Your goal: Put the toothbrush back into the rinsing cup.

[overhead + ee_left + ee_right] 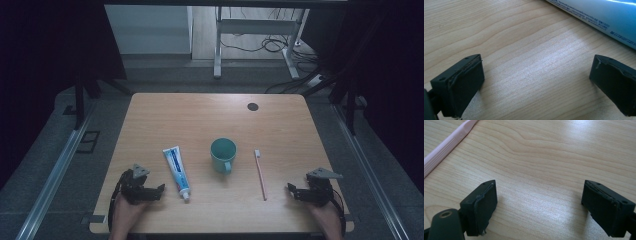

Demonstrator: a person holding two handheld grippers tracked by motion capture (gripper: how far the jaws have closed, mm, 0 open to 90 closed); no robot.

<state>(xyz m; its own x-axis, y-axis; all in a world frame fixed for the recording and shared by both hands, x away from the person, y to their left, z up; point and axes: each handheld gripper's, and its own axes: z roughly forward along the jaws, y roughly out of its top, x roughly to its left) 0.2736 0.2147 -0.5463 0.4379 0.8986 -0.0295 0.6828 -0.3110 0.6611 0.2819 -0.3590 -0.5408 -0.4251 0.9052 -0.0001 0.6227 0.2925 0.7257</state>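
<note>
**Three items in a row, both grippers resting wide**

On the wooden table (pixel 280 125), seen from the high view, three things lie in a row: a blue-and-white toothpaste tube (pixel 177 172) at left with its cap toward the person, a teal mug (pixel 223 154) in the middle standing upright with its handle toward the near edge, and a pink toothbrush (pixel 260 174) at right with its white head pointing away. Near the far edge sits a small dark round disc (pixel 253 106). Beyond the table, the high view alone takes in the grey floor, a white desk frame and loose cables.

The left gripper (pixel 161 188) rests at the near left corner, just beside the tube; the right gripper (pixel 289 187) at the near right, near the toothbrush handle. Each gripper view shows its jaws spread wide over bare wood, holding nothing.

The left gripper view brings the tube close: fine print runs along its edge, too small to read. The right gripper view catches the ribbed pink handle at its upper left.
</note>
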